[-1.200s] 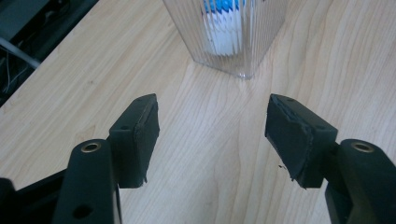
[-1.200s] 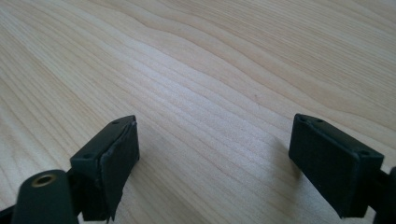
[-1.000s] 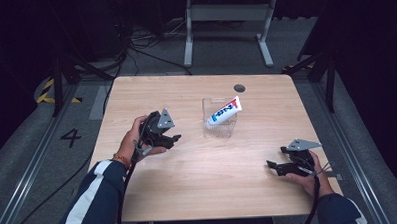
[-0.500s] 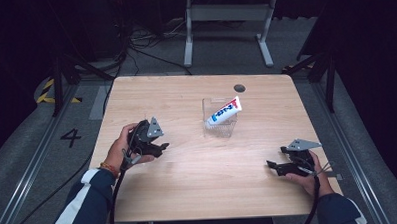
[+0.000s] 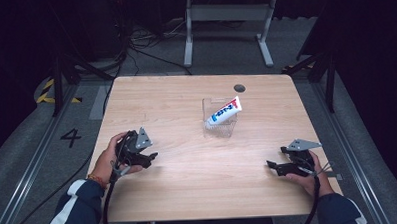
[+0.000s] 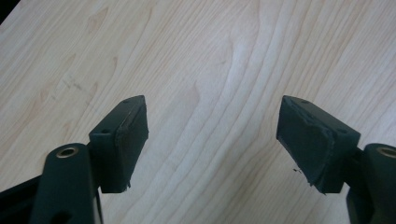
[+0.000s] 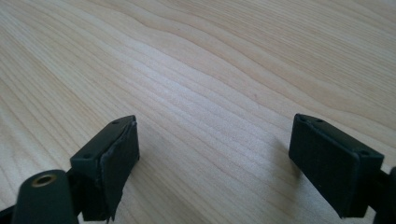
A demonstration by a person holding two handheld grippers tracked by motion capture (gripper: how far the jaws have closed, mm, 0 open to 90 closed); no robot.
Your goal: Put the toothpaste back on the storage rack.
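Now we hold both grippers low over the table (image 5: 189,192), well short of the one thing in play: a tube (image 5: 224,111) leaning tilted in a clear box (image 5: 220,127) beyond and between our two sets of fingers. Our left gripper (image 5: 149,157) sits near the table's left edge, and the tube lies ahead of its fingertips and off to their right, well apart. Its jaws have just been opening; in the left gripper view the pads (image 6: 127,135) stand wide apart with bare wood between them, nothing held. Our right gripper (image 5: 272,165) rests near the right edge, its fingertips aimed leftward, the tube ahead of them and well apart. In the right gripper view its pads (image 7: 116,154) are also spread, nothing between them.

What could go wrong, as we judge it: the box looks light and clear, so its walls are hard to read, and a finger coming in low could strike the near wall and push the box away or tip it. The tube leans on the rim with its upper end sticking out, so a nudge there could roll it out. Both pads look frayed at their edges, which might let a slick tube slip.

Counted: one tube, one box, two grippers, one table, and one dark round hole (image 5: 239,88) past the box.
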